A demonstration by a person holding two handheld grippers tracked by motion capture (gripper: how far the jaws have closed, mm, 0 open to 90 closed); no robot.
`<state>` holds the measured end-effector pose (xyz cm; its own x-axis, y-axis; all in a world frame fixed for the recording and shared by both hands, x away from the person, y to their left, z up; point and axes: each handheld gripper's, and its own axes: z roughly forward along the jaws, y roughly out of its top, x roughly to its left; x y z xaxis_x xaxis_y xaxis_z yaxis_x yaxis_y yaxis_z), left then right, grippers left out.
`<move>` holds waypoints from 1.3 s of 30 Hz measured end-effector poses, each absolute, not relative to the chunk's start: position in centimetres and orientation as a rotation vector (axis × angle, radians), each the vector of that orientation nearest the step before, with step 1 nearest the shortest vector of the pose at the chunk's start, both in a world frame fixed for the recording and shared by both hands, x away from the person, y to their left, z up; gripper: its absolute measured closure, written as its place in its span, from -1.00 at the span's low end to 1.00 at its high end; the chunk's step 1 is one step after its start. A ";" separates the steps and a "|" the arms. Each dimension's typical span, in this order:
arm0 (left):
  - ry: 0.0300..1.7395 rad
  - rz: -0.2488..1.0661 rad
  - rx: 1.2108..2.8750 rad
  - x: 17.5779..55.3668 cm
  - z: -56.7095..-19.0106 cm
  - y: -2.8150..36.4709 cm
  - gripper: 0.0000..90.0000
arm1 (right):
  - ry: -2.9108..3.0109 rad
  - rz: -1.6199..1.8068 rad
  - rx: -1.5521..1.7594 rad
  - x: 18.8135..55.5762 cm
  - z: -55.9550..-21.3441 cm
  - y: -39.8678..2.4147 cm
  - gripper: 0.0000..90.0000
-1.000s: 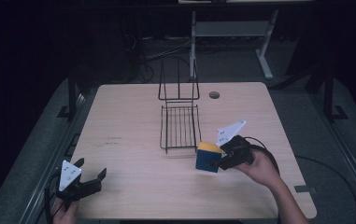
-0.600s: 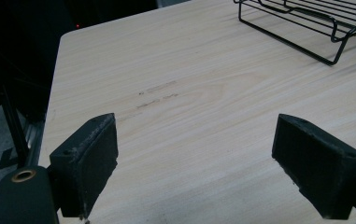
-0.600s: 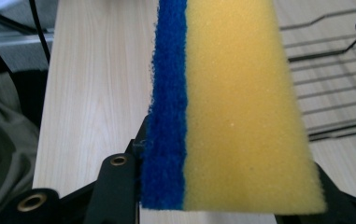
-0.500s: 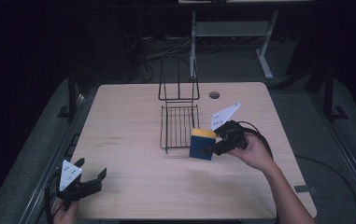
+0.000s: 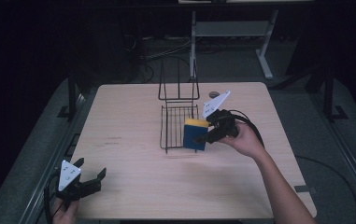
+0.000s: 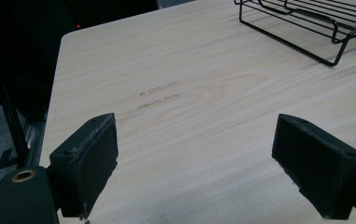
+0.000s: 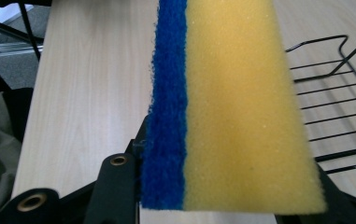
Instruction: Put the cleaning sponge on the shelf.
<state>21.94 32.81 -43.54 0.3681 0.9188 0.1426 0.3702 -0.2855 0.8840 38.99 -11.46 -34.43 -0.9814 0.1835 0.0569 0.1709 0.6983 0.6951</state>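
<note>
A sponge (image 5: pixel 194 139), yellow foam with a blue scouring face, hangs just above the table at the front right corner of a black wire rack (image 5: pixel 176 122). My right gripper (image 5: pixel 203 136) is shut on it, coming in from the right. In the right gripper view the sponge (image 7: pixel 231 102) stands on edge between the jaws, with the rack (image 7: pixel 334 93) just to its right. My left gripper (image 5: pixel 91 169) rests at the table's near left corner, open, with nothing between its pads (image 6: pixel 87 163). The rack (image 6: pixel 306 18) lies far ahead of it.
The rack has an upright wire back (image 5: pixel 178 84) at its far end. A small round grommet (image 5: pixel 214 94) sits in the wooden table (image 5: pixel 129 116) beyond the right hand. Behind the table are a metal stand (image 5: pixel 259 42) and floor cables.
My right gripper has carried the sponge away from the near edge and slightly left, rising a little, up to the rack's front corner. The left gripper has stayed put.
</note>
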 end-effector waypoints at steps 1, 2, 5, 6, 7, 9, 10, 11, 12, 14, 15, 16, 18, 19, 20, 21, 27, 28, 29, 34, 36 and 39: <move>1.126 0.870 1.833 21.9 -43.5 32.8 -0.69 | 2.882 1.177 0.300 39.2 -34.4 -11.4 0.25; 1.125 0.872 1.834 21.9 -43.5 32.8 -0.69 | 2.876 1.171 0.303 39.4 -34.2 -11.3 0.25; 1.125 0.869 1.836 21.9 -43.6 32.8 -0.69 | 2.877 1.188 0.316 40.0 -34.1 -11.3 0.25; 1.127 0.864 1.839 22.0 -43.6 32.8 -0.69 | 2.880 1.189 0.326 40.5 -34.1 -11.3 0.25; 1.127 0.864 1.839 22.0 -43.6 32.8 -0.69 | 2.880 1.189 0.326 40.5 -34.1 -11.3 0.25; 1.127 0.869 1.836 21.9 -43.6 32.8 -0.69 | 2.881 1.206 0.331 41.2 -34.3 -11.0 0.25; 1.127 0.869 1.836 21.9 -43.6 32.8 -0.69 | 2.881 1.206 0.331 41.2 -34.3 -11.0 0.25; 1.126 0.870 1.834 21.9 -43.6 32.8 -0.69 | 2.883 1.197 0.344 41.7 -34.5 -10.8 0.25; 1.126 0.870 1.834 21.9 -43.6 32.8 -0.69 | 2.889 1.193 0.341 41.9 -34.6 -10.7 0.25; 1.129 0.867 1.828 21.9 -43.6 32.8 -0.69 | 2.892 1.198 0.333 42.2 -34.7 -10.5 0.25; 1.129 0.867 1.828 21.9 -43.6 32.8 -0.69 | 2.892 1.198 0.333 42.2 -34.7 -10.5 0.25; 1.129 0.868 1.827 21.9 -43.6 32.9 -0.69 | 2.883 1.201 0.330 42.5 -34.7 -10.4 0.25; 1.126 0.869 1.829 21.9 -43.5 32.8 -0.69 | 2.881 1.214 0.343 42.9 -34.8 -10.3 0.25; 1.126 0.869 1.829 21.9 -43.5 32.8 -0.69 | 2.881 1.214 0.343 42.9 -34.8 -10.3 0.25; 1.125 0.870 1.829 21.9 -43.5 32.8 -0.69 | 2.887 1.208 0.343 43.2 -34.9 -10.3 0.25; 1.124 0.870 1.831 21.9 -43.5 32.9 -0.69 | 2.885 1.207 0.353 43.4 -34.9 -10.2 0.25; 1.125 0.870 1.827 21.9 -43.5 32.9 -0.69 | 2.875 1.225 0.396 44.6 -35.1 -10.1 0.25; 1.126 0.868 1.827 21.9 -43.6 32.9 -0.69 | 2.872 1.241 0.413 45.0 -35.3 -10.2 0.25; 1.127 0.867 1.829 22.0 -43.6 32.9 -0.69 | 2.876 1.242 0.424 45.1 -35.5 -10.3 0.25; 1.127 0.865 1.829 22.0 -43.6 32.9 -0.69 | 2.879 1.220 0.421 45.7 -36.0 -10.4 0.25; 1.125 0.865 1.836 22.0 -43.6 32.8 -0.69 | 2.870 1.227 0.433 46.0 -36.2 -10.3 0.25; 1.126 0.865 1.835 22.0 -43.6 32.8 -0.69 | 2.876 1.219 0.434 46.3 -36.3 -10.3 0.25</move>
<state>22.04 32.84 -43.60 0.3704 0.9182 0.1401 0.3724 -0.2850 0.8832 46.33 -10.32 -36.29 -0.9620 0.2463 0.1175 0.2557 0.6632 0.7034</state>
